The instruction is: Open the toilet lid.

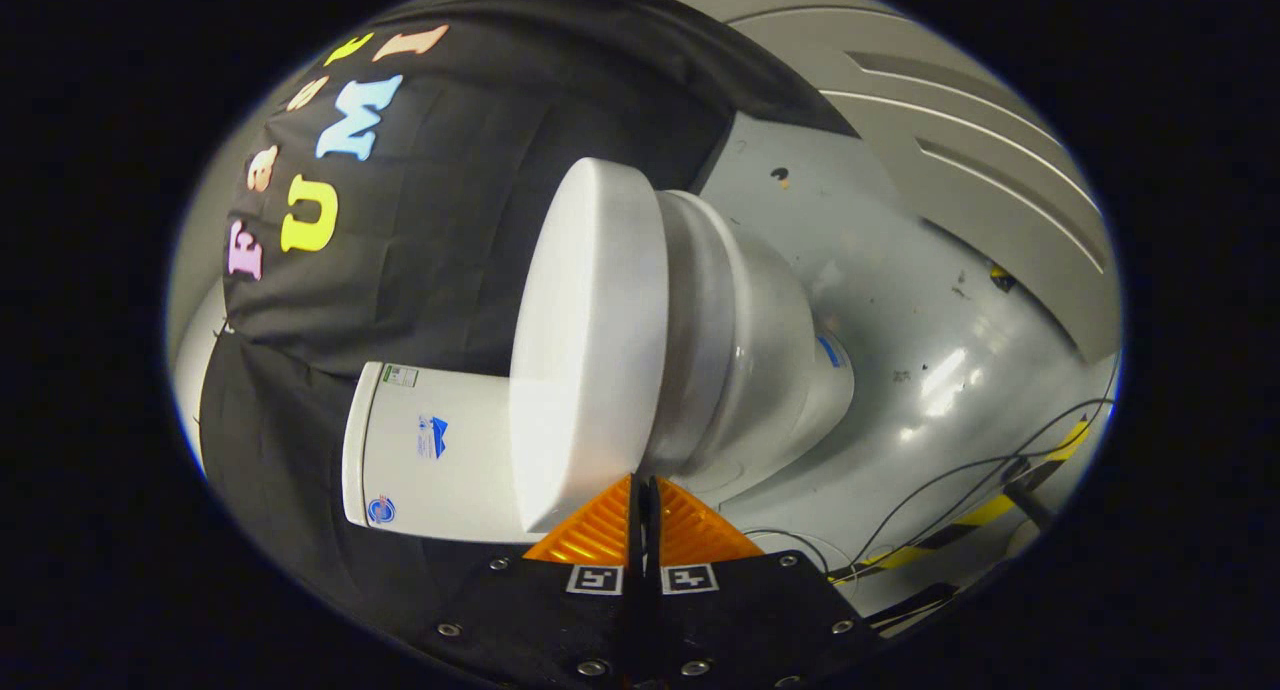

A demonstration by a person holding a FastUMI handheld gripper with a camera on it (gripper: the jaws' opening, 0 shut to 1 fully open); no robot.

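The view is rolled sideways, so the white toilet lies across it. Its lid (590,340) rests down flat on the seat and bowl (750,350). The tank (430,450) with small stickers stands behind the lid, against the black cloth wall. My gripper (643,488) is shut, its two fingers pressed together with nothing between them. The fingertips sit right at the lid's front rim, at the seam where the lid meets the bowl. Whether they touch the rim I cannot tell.
The glossy grey floor (900,300) spreads beyond the bowl. Black cables (960,475) and a yellow-and-black striped tape line (990,510) run across it beside the fingers. A grey panelled wall (960,140) rises past the floor.
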